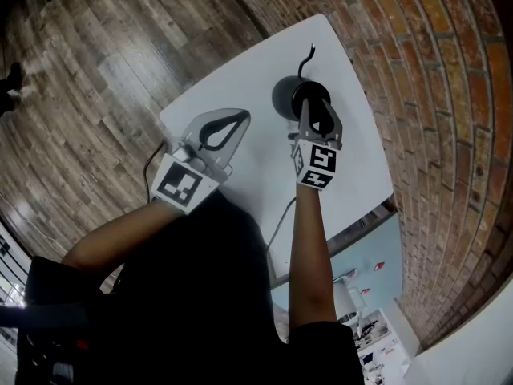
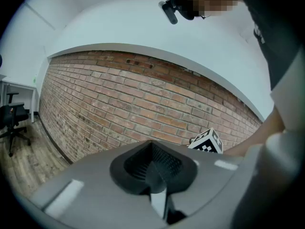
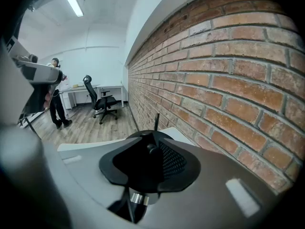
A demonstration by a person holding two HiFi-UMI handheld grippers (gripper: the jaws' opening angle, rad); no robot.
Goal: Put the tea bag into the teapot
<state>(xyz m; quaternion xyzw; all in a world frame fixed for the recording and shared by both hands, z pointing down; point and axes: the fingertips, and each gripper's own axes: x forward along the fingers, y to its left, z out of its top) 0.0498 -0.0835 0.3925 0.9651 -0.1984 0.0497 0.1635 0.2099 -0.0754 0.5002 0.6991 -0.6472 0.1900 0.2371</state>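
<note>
Teapot [image 1: 283,96] stands on the white desk [image 1: 256,66] toward its corner by the brick wall [image 1: 425,95]. The head view shows the right gripper [image 1: 315,117] over it. Only the right gripper view shows its fingers, seemingly pinching the lid knob [image 3: 152,147]. The left gripper [image 1: 239,120], fingers pressed together, hangs near the opposite edge.

Bright indoor light; a ceiling strip light [image 3: 72,0] glares high left of the right tool [image 3: 152,144]. Fisheye distortion bows the brick wall [image 3: 228,80], corners darken, and the tool's near body blurs.
</note>
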